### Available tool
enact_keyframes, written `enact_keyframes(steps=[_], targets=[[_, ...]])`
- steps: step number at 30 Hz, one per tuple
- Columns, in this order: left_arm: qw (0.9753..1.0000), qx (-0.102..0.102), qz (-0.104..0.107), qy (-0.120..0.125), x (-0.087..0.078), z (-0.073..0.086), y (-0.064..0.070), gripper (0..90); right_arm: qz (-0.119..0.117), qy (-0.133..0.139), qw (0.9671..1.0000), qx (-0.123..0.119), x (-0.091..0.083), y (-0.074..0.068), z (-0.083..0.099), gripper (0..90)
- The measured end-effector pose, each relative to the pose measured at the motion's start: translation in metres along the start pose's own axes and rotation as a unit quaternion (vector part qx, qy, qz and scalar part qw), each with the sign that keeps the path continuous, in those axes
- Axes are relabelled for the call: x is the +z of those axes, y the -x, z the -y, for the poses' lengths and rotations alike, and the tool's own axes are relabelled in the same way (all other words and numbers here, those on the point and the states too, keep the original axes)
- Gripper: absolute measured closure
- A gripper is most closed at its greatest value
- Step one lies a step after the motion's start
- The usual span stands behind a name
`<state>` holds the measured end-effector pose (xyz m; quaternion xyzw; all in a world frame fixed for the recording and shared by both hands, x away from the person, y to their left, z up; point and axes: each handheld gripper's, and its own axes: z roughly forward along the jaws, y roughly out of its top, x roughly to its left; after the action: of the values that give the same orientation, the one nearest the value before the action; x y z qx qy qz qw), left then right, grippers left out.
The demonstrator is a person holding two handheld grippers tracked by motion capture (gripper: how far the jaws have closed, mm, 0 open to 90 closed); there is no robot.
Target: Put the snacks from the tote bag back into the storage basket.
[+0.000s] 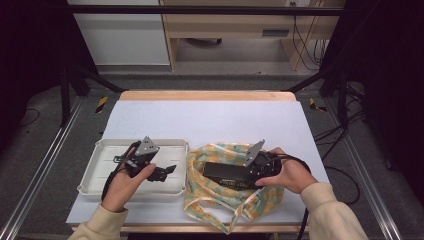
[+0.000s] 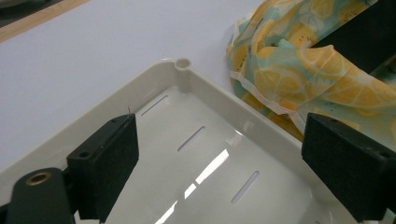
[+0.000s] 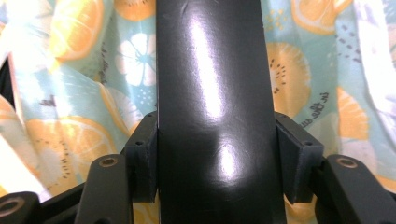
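A fruit-patterned cloth bag lies crumpled on the white table cover, right of a white plastic tray. My right gripper is shut on a flat black box and holds it over the bag; in the right gripper view the black box runs up between the pads, with the bag behind it. My left gripper hovers open over the tray's right part. In the left gripper view its jaws stand wide apart above the tray, with nothing between them, and the bag lies past the rim.
The white cover stretches bare behind the tray and bag to the wooden far edge. Black frame rails flank the table. A wooden cabinet stands beyond it.
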<state>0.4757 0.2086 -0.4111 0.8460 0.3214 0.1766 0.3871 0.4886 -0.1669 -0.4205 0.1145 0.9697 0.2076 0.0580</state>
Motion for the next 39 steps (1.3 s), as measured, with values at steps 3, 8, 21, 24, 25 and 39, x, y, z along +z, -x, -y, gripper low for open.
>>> enact_keyframes(steps=[3, 8, 21, 24, 25, 39], targets=[[1.0, 0.0, -0.001, 0.0, -0.001, 0.0, -0.001, 11.1, 0.004, 0.014, 0.9999, -0.003, -0.004, -0.002, 0.001, 42.9], [1.0, -0.003, -0.001, 0.001, -0.001, 0.0, -0.001, 11.1, 0.009, 0.034, 0.9994, -0.004, -0.014, -0.007, 0.002, 43.2], [1.0, -0.001, 0.0, -0.003, -0.002, 0.0, -0.002, 11.1, 0.042, 0.071, 0.9966, -0.002, -0.045, -0.007, 0.0, 43.2], [1.0, -0.001, 0.001, -0.004, -0.001, 0.001, -0.002, 11.1, 0.047, 0.074, 0.9961, -0.002, -0.047, -0.006, 0.0, 43.2], [1.0, -0.001, 0.001, -0.004, -0.001, 0.001, -0.002, 11.1, 0.048, 0.077, 0.9958, -0.001, -0.048, -0.006, 0.0, 43.2], [0.9994, 0.016, 0.019, -0.026, 0.002, 0.002, -0.002, 11.0, 0.067, 0.106, 0.9921, 0.006, -0.062, -0.009, -0.006, 43.2]])
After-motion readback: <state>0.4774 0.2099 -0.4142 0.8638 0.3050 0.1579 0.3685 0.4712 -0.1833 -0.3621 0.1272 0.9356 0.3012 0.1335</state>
